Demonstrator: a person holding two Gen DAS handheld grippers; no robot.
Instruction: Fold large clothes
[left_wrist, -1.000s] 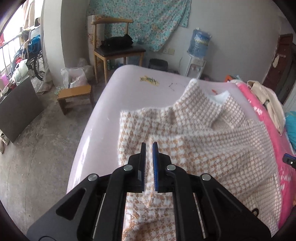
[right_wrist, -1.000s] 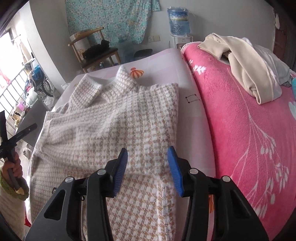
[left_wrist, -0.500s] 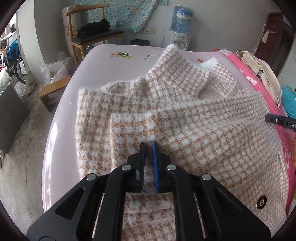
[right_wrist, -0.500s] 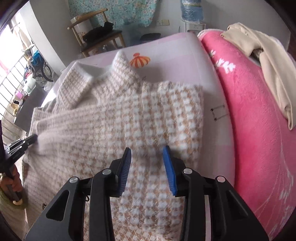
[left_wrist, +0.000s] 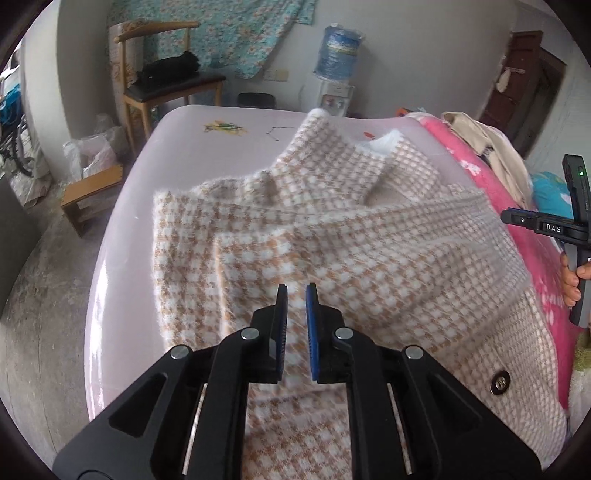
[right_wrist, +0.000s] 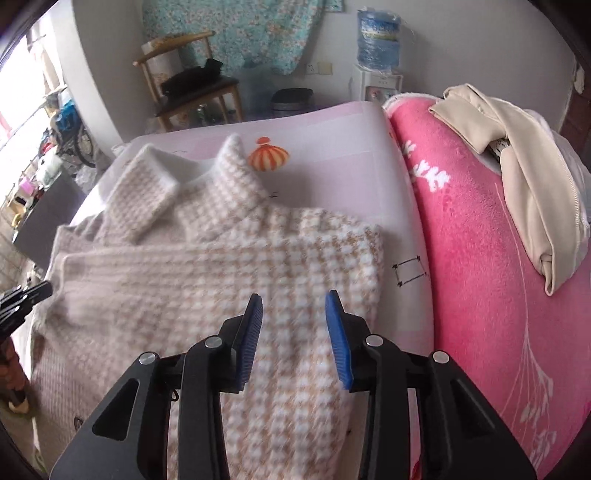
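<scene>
**Checked coat half folded on the bed, both grippers above it**

We see a fluffy coat (left_wrist: 332, 236) in a tan and white check, lying on a pale pink sheet (left_wrist: 207, 147) that covers the near side of a bed. Its collar (right_wrist: 147, 192) points away from us, toward the far edge. Fabric from each side is laid in over the middle, so the coat looks partly folded already; the flat surface gives the layers a place to settle. One dark button (left_wrist: 499, 383) shows near the right hem.

Our left gripper (left_wrist: 295, 295) hangs over the coat's lower middle. Its blue pads sit close together with a narrow gap, and we cannot see any cloth caught between them. Our right gripper (right_wrist: 293, 299) is spread wide over the coat's right panel, holding nothing. We judge that both are placed to take the lower part next, though that is a guess.

Just right of the sheet runs a bright pink blanket (right_wrist: 480, 258), with a cream garment (right_wrist: 517, 166) heaped on it. Beyond the bed stand a wooden chair (left_wrist: 166, 81) and a water dispenser (right_wrist: 376, 66).
</scene>
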